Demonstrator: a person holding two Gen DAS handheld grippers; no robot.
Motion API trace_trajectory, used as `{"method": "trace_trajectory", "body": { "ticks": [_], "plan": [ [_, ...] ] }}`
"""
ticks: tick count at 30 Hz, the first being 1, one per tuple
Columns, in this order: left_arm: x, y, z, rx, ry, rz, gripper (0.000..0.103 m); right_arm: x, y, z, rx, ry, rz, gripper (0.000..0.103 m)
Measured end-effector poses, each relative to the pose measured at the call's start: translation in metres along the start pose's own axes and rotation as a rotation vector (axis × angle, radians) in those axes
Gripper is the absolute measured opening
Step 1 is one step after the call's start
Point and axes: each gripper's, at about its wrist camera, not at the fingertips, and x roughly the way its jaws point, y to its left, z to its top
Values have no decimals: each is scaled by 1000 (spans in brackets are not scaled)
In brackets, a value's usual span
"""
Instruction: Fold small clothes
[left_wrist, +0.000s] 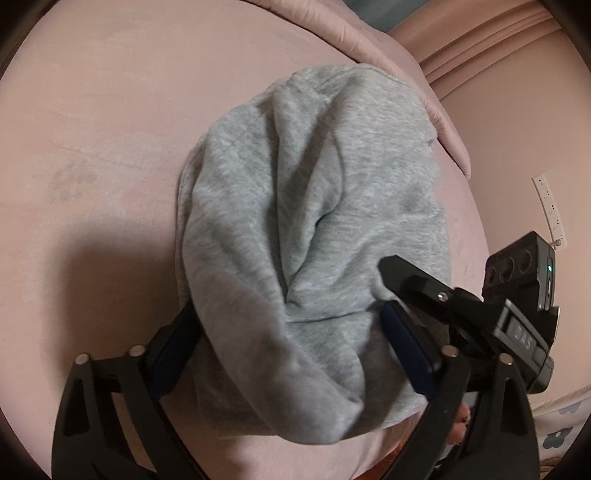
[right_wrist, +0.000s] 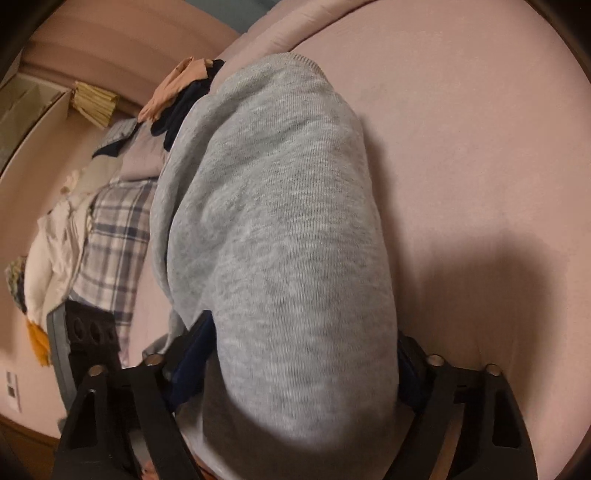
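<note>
Midway through a fold, a grey sweatshirt (left_wrist: 295, 206) was held doubled over on the pink bed (left_wrist: 103, 147), its near edge pinched by the left gripper (left_wrist: 291, 347) and right gripper (right_wrist: 303, 354). Bulges and creases remained; beside it, a plaid garment (right_wrist: 110, 251) was left unfolded.

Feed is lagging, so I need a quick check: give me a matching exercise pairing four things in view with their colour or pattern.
Things:
1. garment held in both grippers
2. bed sheet
3. folded cloth beside the garment
4. pads on the left gripper's fingers

Colour or pattern:
A. pink
B. dark blue
C. heather grey
D. blue and white plaid

Pairs: 1-C, 2-A, 3-D, 4-B
</note>
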Motion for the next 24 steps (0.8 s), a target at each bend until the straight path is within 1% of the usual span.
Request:
{"method": "trace_trajectory", "body": {
  "ticks": [1, 2, 4, 5, 7, 10, 14, 18, 20, 24],
  "plan": [
    [0, -2, -1, 2, 1, -17, 76, 0, -1, 0, 8, 7, 9, 70],
    [-2, -3, -1, 2, -1, -25, 72, 0, -2, 1, 12, 11, 13, 67],
    [-6, -8, -4, 19, -13, -20, 59, -2, 1, 0, 1, 7, 10, 56],
    [-9, -13, -5, 34, -26, -8, 56, -5, 5, -2, -13, -3, 6, 53],
    [-12, -21, -6, 63, -49, 21, 50, -6, 17, -4, -47, -26, -15, 45],
    [-26, -35, -7, 97, -95, 47, 48, -9, 33, -2, -83, -51, -33, 41],
    [-48, -54, -7, 155, -156, 68, 47, -21, 47, 3, -124, -93, -12, 41],
    [-66, -70, -7, 204, -224, 102, 47, -32, 62, 7, -176, -134, -12, 41],
    [-74, -79, -6, 225, -265, 107, 47, -38, 70, 10, -206, -158, -7, 41],
    [-81, -82, 8, 235, -311, 99, 48, -44, 82, 19, -248, -195, 0, 41]
  ]
}}
